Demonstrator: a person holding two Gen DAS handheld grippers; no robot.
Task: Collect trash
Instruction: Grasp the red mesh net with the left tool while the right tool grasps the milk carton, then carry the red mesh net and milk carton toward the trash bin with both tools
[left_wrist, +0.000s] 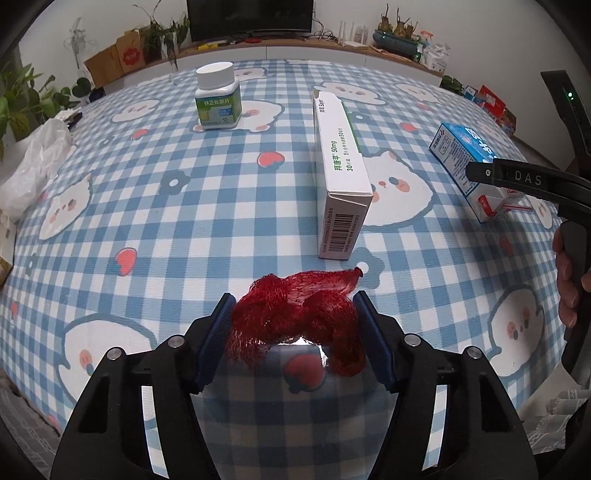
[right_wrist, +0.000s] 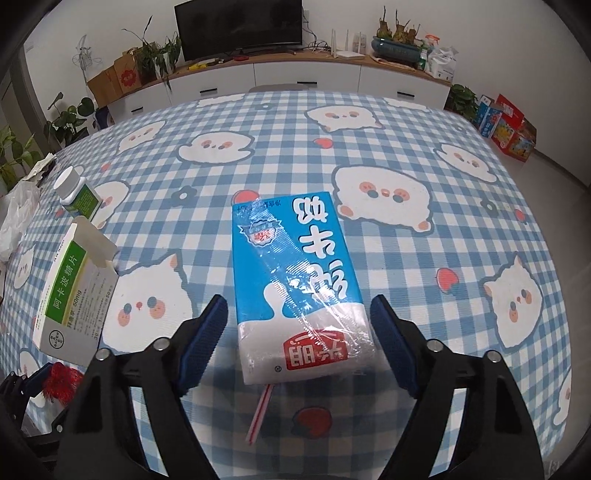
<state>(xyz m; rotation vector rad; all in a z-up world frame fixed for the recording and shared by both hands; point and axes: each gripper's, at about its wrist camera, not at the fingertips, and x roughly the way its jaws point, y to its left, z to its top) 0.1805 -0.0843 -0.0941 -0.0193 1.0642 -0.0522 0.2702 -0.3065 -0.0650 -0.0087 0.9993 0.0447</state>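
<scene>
- Red mesh netting (left_wrist: 299, 317): crumpled wad at the near edge of the checked tablecloth (left_wrist: 147, 206), between the left gripper (left_wrist: 295, 332) pads; pads seem to touch its sides, firm pinch unclear.
- Likely very light, soft, springy; best squeezed across the bulk.
- Milk carton (right_wrist: 295, 280): flat, centre, straw (right_wrist: 260, 413) at near end; right gripper (right_wrist: 299, 350) straddles it, gaps both sides.
- Probably light, stiff, film-slick; take the long sides.
</scene>
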